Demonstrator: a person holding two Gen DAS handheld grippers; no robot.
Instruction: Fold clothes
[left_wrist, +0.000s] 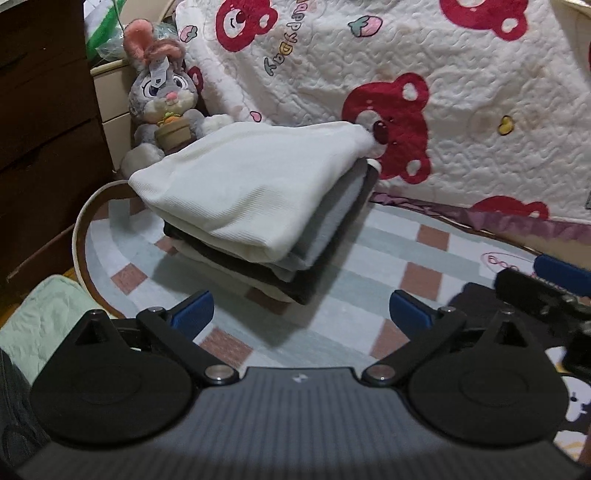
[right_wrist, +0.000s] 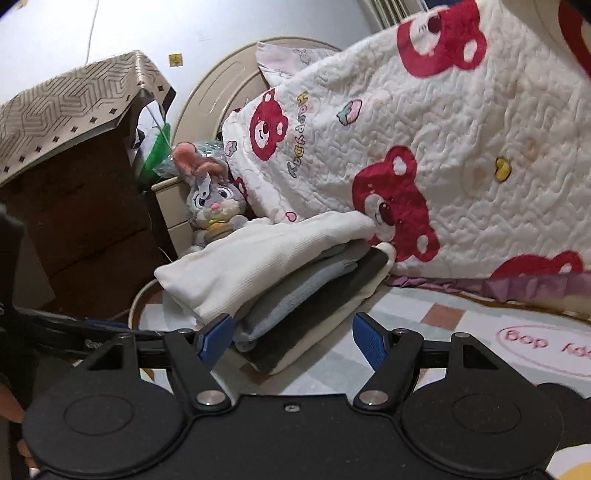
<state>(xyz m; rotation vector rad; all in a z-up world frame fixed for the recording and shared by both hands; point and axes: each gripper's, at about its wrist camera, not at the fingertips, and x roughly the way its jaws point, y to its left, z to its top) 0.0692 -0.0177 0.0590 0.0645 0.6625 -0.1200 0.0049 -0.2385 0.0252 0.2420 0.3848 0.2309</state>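
Both hand-held grippers, left (left_wrist: 301, 312) and right (right_wrist: 291, 338), gape empty before stacked clothes (left_wrist: 255, 199).

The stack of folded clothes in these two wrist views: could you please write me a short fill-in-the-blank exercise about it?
1. The top garment on the stack of folded clothes is ____ in colour.
2. The stack rests on a checked ____.
3. The plush toy behind the stack is a ____.
4. Both the left gripper and the right gripper have their fingers ____, holding nothing.

Missing words: white; rug; rabbit; open
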